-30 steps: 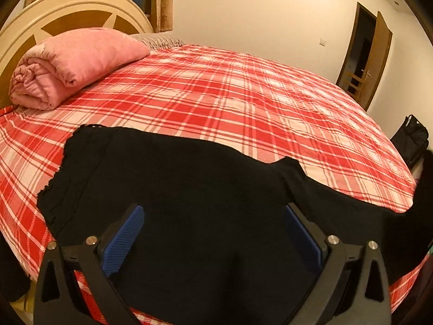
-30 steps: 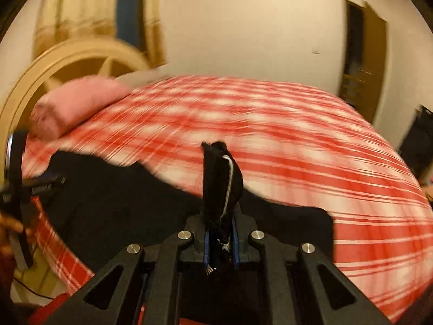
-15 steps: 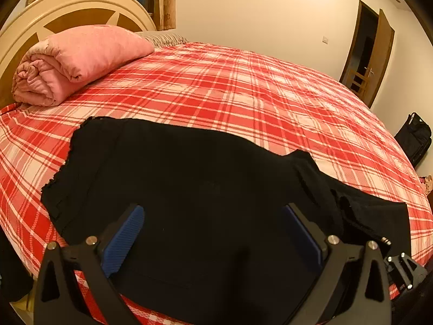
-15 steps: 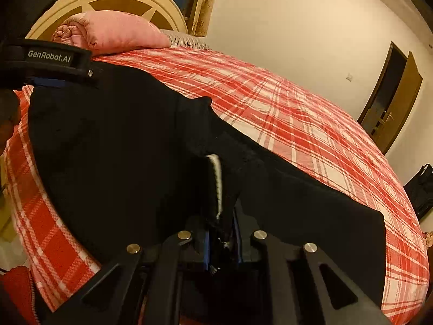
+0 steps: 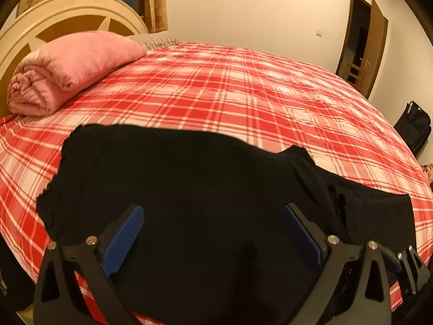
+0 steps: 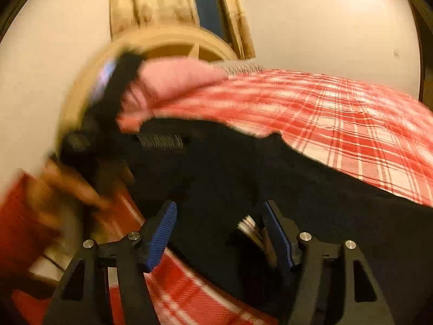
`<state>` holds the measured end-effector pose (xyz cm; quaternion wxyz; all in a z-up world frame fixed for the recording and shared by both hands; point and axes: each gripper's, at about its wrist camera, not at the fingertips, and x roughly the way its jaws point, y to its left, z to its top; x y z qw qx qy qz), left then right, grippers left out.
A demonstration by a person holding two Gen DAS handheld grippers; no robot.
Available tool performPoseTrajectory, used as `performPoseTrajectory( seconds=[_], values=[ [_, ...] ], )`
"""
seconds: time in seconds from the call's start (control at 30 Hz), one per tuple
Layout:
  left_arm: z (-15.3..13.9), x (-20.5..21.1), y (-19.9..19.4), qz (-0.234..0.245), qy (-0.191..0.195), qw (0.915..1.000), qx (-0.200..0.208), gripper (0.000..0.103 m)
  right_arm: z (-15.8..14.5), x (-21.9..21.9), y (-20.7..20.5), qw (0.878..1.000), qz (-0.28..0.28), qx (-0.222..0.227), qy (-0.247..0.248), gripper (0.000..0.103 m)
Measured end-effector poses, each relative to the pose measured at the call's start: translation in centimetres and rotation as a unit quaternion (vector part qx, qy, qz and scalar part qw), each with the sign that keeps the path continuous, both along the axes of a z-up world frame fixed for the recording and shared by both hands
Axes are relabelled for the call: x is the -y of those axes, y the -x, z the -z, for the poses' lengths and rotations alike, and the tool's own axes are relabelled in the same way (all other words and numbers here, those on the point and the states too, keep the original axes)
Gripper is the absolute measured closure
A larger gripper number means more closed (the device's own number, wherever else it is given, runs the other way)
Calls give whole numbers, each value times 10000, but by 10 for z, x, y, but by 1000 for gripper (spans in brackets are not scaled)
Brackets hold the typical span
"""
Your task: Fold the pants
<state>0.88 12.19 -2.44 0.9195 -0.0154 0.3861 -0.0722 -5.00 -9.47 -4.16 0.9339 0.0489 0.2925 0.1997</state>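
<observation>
In the left wrist view we see our left gripper [image 5: 213,233] spread wide, its blue pads [image 5: 123,239] apart with nothing between them, hanging over the near part of the black pants [image 5: 189,189]; whether the fingers touch the cloth we cannot tell. The pants lie flat across the near side of the red plaid bed [image 5: 243,103], their left end ragged-edged near the left side of the bed, their right end reaching toward the near right edge. At the far left a rolled pink blanket [image 5: 67,67] rests against the cream headboard [image 5: 67,13], well apart from the pants. The far half of the bed lies bare beyond the cloth. The door [image 5: 362,46] stands at the far right and a black bag [image 5: 412,127] sits on the floor past the bed's right edge.

In the right wrist view, which is blurred, our right gripper [image 6: 219,230] is parted, blue pads [image 6: 162,233] apart over the pants [image 6: 311,189], with a pale strip of fabric lying just inside the right finger. The other gripper's body [image 6: 113,103] shows at the left, before the blanket [image 6: 176,78].

Half a second ago this right gripper was pinched on a fold of the pants; now it has let go. The left gripper remains wide as before, and the pants' right end lies about where it did.
</observation>
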Motion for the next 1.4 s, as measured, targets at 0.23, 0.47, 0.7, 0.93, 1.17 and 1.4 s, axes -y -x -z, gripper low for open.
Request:
performPoseTrajectory(
  seconds=[0.23, 0.47, 0.7, 0.93, 1.17, 1.4],
  values=[
    [-13, 38, 3, 393, -360, 9984, 184, 0, -17, 96, -6, 9832, 1792, -34, 354, 36],
    [-16, 90, 9, 914, -626, 9934, 299, 0, -5, 144, -8, 9623, 2533, -323, 936, 69],
    [-10, 127, 11, 1168, -654, 9910, 30, 0, 19, 175, -20, 9503, 2879, -811, 859, 81],
    [4, 157, 18, 1461, -739, 9864, -155, 0, 39, 180, -29, 9451, 2973, -1077, 824, 81],
    [29, 163, 20, 1484, -960, 9832, -456, 0, 39, 199, -40, 9440, 3094, -1090, 364, 83],
    [36, 142, 29, 1381, -573, 9875, -498, 0, 40, 215, -50, 9424, 3176, -1051, -9, 83]
  ],
)
